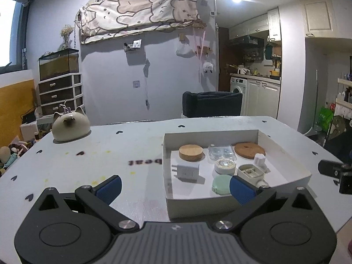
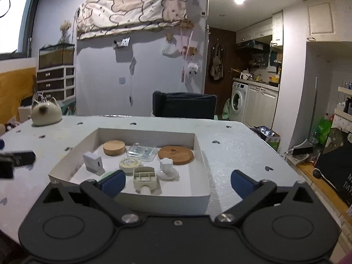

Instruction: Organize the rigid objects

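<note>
Both grippers (image 1: 175,188) (image 2: 178,182) gape; box (image 2: 154,135) holds lids (image 2: 114,147), charger (image 2: 92,161).

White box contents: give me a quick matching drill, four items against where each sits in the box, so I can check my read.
Items:
1. thick cork lid
2. flat cork coaster
3. white plug adapter
4. clear plastic case

Places in the white box:
A. far right corner
B. between the two cork pieces
C. left side, nearer than the cork lid
D. far left

Pairs: 1-D, 2-A, 3-C, 4-B
</note>
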A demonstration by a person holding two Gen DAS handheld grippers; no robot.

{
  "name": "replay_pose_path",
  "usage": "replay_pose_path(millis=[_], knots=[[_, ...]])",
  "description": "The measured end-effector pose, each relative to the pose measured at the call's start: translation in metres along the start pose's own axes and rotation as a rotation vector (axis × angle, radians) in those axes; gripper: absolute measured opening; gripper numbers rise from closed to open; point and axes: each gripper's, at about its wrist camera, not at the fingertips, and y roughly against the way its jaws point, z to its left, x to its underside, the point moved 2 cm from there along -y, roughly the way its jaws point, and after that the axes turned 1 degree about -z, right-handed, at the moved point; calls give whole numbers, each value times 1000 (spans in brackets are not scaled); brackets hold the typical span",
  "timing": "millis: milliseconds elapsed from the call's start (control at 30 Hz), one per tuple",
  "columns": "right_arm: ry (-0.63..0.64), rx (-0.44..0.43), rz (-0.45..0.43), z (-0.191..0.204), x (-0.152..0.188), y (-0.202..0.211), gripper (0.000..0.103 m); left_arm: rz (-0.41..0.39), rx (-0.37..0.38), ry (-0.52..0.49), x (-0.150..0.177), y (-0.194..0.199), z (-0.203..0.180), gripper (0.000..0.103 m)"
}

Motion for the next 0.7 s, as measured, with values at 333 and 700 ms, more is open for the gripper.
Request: replay_pose_path(millis=[333, 700], knots=[[-19, 10, 16, 7, 11, 10, 103, 5, -26, -1, 11, 13, -5, 103], [-2, 29, 4, 9, 10, 17, 103, 12, -43, 35, 13, 20, -1, 103]])
